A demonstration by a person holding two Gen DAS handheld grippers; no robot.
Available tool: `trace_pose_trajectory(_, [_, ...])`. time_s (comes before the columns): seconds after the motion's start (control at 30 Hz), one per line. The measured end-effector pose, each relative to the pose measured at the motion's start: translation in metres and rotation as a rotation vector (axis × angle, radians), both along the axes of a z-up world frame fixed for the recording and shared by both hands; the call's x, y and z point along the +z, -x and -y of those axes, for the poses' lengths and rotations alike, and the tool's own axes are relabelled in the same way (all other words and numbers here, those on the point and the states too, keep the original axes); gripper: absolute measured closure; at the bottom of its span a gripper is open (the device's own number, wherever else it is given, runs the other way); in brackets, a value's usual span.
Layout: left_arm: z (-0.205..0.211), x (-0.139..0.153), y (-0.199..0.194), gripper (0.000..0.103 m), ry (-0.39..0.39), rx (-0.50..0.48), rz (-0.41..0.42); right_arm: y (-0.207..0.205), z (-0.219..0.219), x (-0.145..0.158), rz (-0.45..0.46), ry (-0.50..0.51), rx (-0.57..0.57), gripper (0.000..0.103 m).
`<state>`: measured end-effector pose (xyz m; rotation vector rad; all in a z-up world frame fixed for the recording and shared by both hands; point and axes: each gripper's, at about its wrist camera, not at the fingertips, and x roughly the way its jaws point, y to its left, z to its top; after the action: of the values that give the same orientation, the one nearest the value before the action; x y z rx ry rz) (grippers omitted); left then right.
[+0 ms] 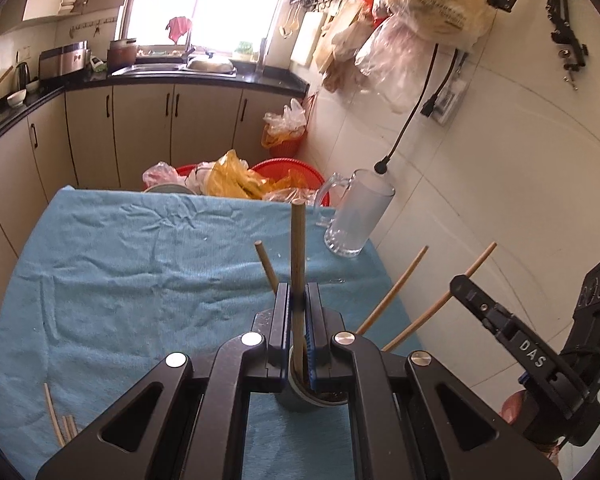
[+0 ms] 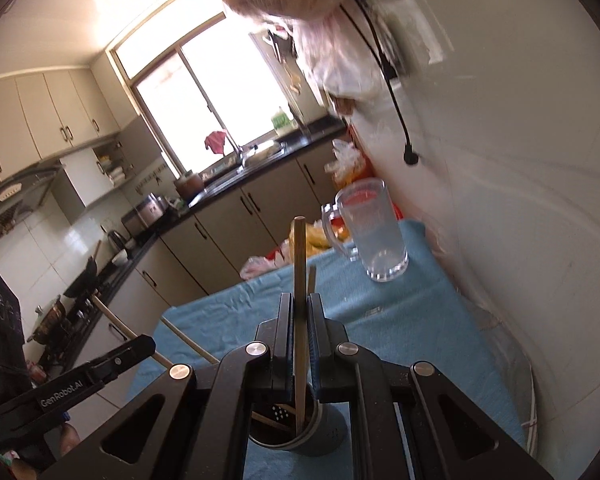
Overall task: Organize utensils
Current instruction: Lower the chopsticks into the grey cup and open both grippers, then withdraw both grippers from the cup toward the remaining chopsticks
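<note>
Crumpled blue cloth (image 1: 140, 264) drapes the table; a clear ribbed glass mug (image 1: 354, 216) stands at two o'clock. Dark round holder (image 2: 320, 436) sits beneath both grippers. Left gripper (image 1: 298, 320) pinches tight on a round wooden chopstick (image 1: 298, 248); right gripper (image 2: 300, 332) likewise clamps its slim wooden chopstick (image 2: 299, 264), lower tips inside the holder.

glass mug (image 1: 356, 216) upright on blue cloth (image 1: 140, 264) | red basins (image 1: 288, 172) behind
</note>
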<state>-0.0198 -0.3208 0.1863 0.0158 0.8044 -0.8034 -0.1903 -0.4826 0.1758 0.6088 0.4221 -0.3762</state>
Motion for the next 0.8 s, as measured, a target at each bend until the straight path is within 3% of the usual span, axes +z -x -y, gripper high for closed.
trace_pose_trajectory(0.17, [0.001, -0.006, -0.006, 0.097, -0.007, 0.001, 0.001, -0.009, 0.009, -0.014, -0.024, -0.037, 0.009, 0.095])
trace_pose_trajectory(0.3, [-0.004, -0.002, -0.003, 0.079, 0.008, 0.003, 0.017, -0.001, 0.009, -0.008, -0.016, -0.019, -0.006, 0.088])
trace_pose_trajectory(0.47, [-0.021, 0.013, 0.009, 0.072, 0.039, 0.013, 0.060, 0.027, 0.000, 0.008, 0.019, 0.027, -0.049, 0.077])
trace_pose_trajectory(0.63, [-0.049, 0.024, 0.029, 0.061, 0.063, 0.046, 0.104, 0.054, -0.020, 0.013, 0.035, 0.053, -0.053, 0.076])
trace_pose_trajectory(0.8, [-0.084, 0.018, 0.058, 0.055, 0.036, 0.075, 0.172, 0.067, -0.062, 0.001, -0.020, 0.110, -0.006, 0.072])
